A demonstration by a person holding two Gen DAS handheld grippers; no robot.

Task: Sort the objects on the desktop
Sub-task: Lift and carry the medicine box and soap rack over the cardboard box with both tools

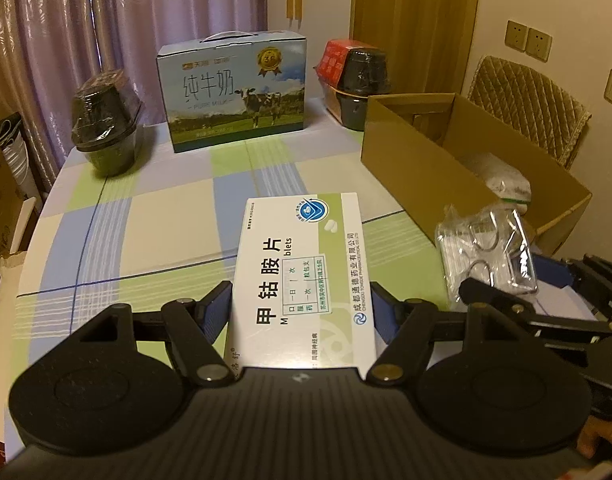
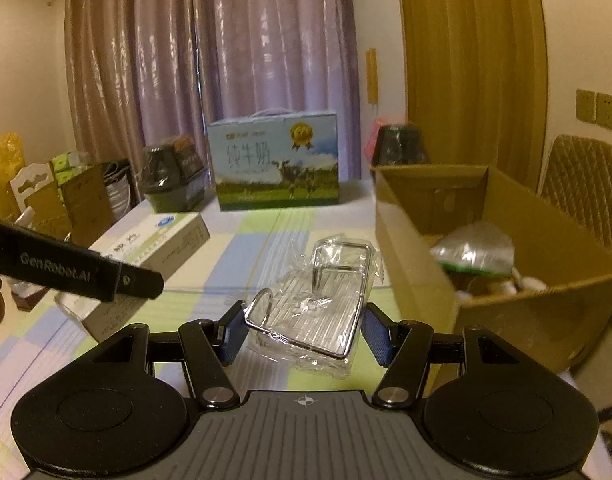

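Left wrist view: your left gripper (image 1: pixel 300 308) clamped the medicine box (image 1: pixel 302 276) above the tabletop (image 1: pixel 154 216). Your right gripper (image 2: pixel 304 330) straddled the bagged wire rack (image 2: pixel 318 300), pads apart.

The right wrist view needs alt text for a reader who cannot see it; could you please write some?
The right tool straddles a plastic-wrapped metal rack on a checked tablecloth, pads apart. An open cardboard box sits right, a medicine box left, a milk carton behind.
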